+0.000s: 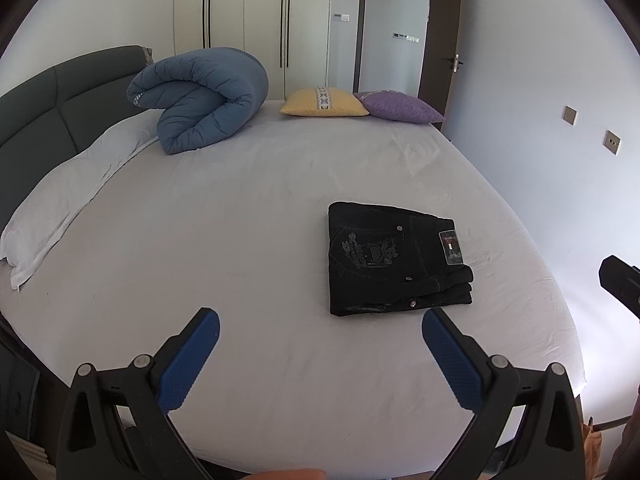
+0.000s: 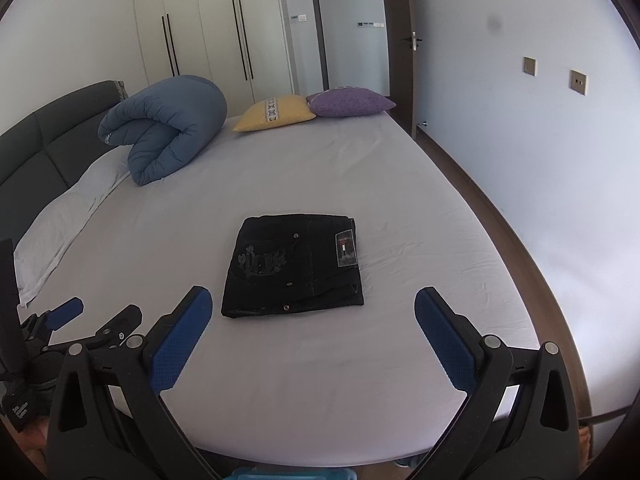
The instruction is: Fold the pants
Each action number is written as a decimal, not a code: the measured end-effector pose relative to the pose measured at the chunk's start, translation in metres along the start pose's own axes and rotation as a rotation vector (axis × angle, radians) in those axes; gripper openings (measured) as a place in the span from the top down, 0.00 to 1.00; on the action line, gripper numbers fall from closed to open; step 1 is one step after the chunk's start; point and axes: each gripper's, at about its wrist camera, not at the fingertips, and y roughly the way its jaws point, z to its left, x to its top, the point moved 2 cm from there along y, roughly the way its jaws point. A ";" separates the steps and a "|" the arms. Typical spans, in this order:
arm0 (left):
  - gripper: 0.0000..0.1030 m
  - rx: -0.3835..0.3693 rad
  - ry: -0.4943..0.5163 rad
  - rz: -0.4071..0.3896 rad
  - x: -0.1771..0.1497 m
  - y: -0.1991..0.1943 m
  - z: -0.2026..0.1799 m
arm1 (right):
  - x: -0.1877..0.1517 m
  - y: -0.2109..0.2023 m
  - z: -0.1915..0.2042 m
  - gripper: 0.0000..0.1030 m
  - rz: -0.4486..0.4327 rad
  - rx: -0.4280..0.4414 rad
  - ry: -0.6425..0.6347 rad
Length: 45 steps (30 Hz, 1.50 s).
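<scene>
Left wrist view: we see our left gripper (image 1: 320, 326) held over the near part of the bed (image 1: 248, 240), its blue pads (image 1: 188, 364) spread wide with nothing between them.
Right wrist view: our right gripper (image 2: 308, 306) hangs over the near edge of the bed (image 2: 400, 208), jaws likewise wide apart and empty.
Pants: the pants (image 2: 294, 266) lie folded into a compact black rectangle on the sheet, flat, with an embroidered pocket and a label patch facing up.
Pants, from the left: the pants (image 1: 396, 258) sit ahead and to the right of our left gripper, apart from both pads.
Pants, from the right: they lie just beyond the fingertips, closer to the left finger, touching neither.
Left gripper, seen from the right: the left gripper (image 2: 96, 316) shows at the lower left, near the bed's edge, well apart from the pants.
Duvet: a rolled blue duvet (image 1: 200, 100) rests by the headboard (image 1: 60, 100).
Cushions: a yellow cushion (image 1: 324, 102) and a purple cushion (image 1: 400, 106) lie side by side at the far edge.
Pillow: a white pillow (image 1: 60, 200) runs along the headboard.
</scene>
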 end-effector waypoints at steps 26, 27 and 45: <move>0.00 -0.013 -0.004 0.016 -0.007 0.001 -0.006 | -0.009 0.000 0.010 0.00 0.014 0.014 -0.015; 0.00 -0.015 -0.003 0.017 -0.008 0.002 -0.006 | -0.009 0.000 0.010 0.00 0.015 0.014 -0.015; 0.00 -0.016 0.002 0.020 -0.008 0.002 -0.006 | -0.011 -0.001 0.011 0.00 0.017 0.015 -0.016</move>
